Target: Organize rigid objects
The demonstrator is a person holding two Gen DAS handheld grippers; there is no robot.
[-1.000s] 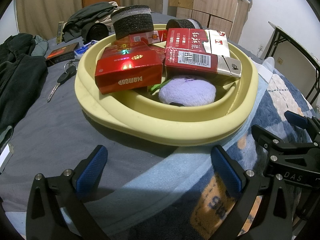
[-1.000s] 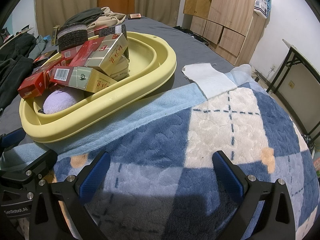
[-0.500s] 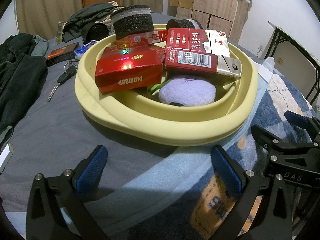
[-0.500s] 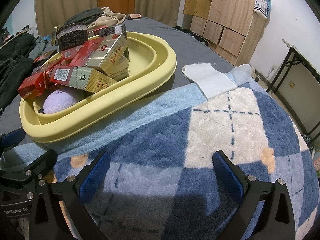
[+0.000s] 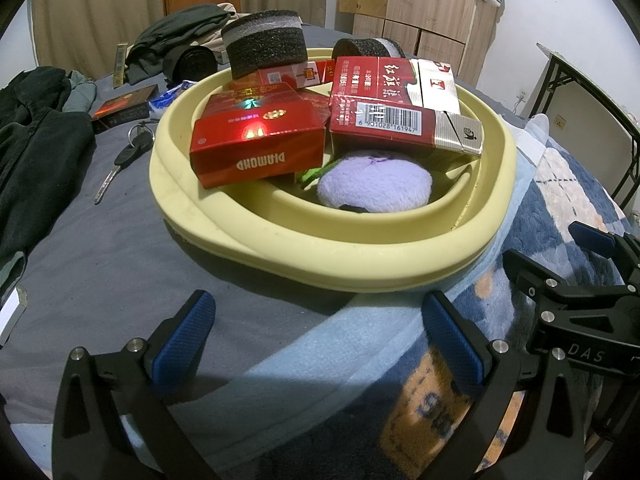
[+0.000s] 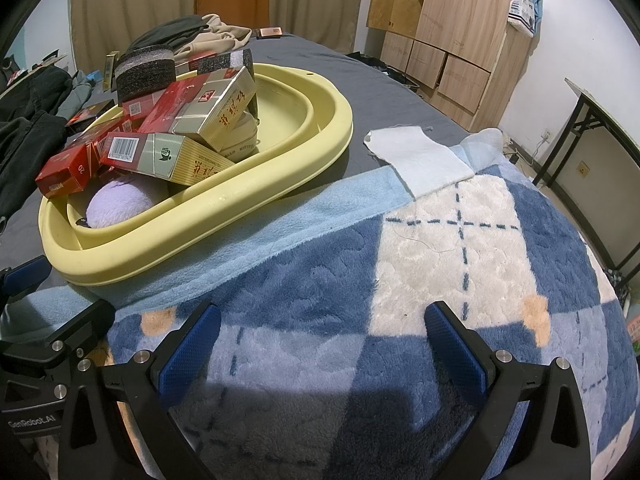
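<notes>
We see the left gripper and the right gripper both spread wide and empty above the blanket. The red boxes lie piled in the yellow basin, over a purple plush.

Blue checked fleece blanket, white cloth, car key, dark clothes, wooden wardrobe
</notes>
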